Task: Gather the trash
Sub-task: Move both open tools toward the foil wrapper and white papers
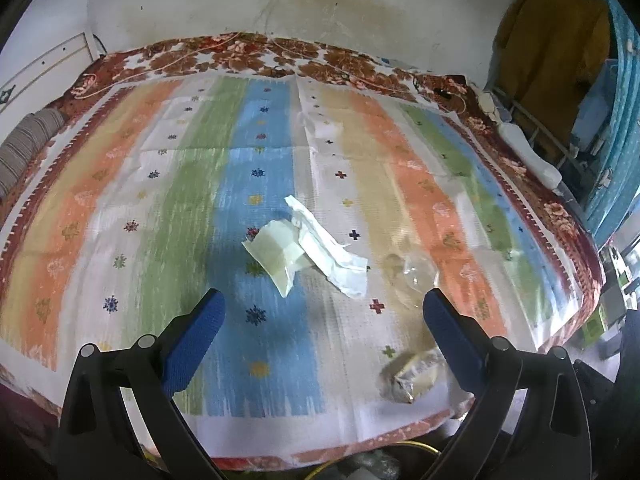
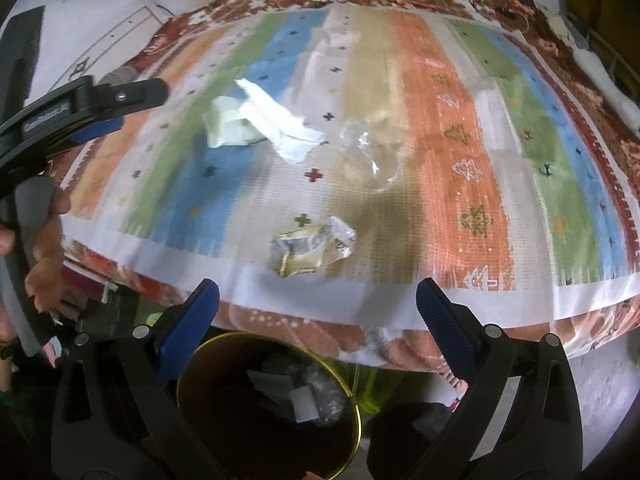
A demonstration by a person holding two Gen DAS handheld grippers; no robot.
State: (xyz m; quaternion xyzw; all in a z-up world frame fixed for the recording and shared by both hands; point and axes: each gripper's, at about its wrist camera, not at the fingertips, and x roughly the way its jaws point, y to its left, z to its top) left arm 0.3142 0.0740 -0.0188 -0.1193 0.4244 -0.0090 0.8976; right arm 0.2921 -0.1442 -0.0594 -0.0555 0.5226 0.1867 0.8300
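Left claw (image 1: 324,308) spread wide, empty, hovering over the striped cloth (image 1: 120,208) with nothing between the blue pads. Right claw (image 2: 318,296) likewise gaping and empty, poised at the near edge of the bed, above a dark bin (image 2: 352,396) with a gold rim, already holding some scraps.

Four bits of trash on the cloth. White tissue (image 1: 328,252) and pale folded wrapper (image 1: 276,254) touching, mid-cloth, just ahead of the left claw. Clear plastic (image 1: 412,272) beside them, hard to make out. Crumpled foil wrapper (image 2: 312,248) near the cloth's edge, closest to the right claw and the bin.

All probably feather-light and limp. Tissue: soft, easily torn; best pinched at the bunched middle. Folded wrapper: slightly stiffer; best taken by a raised edge. Clear plastic: likely slick and springy; prone to slipping out. Foil: crinkled, holds shape; easiest to pinch across a ridge.
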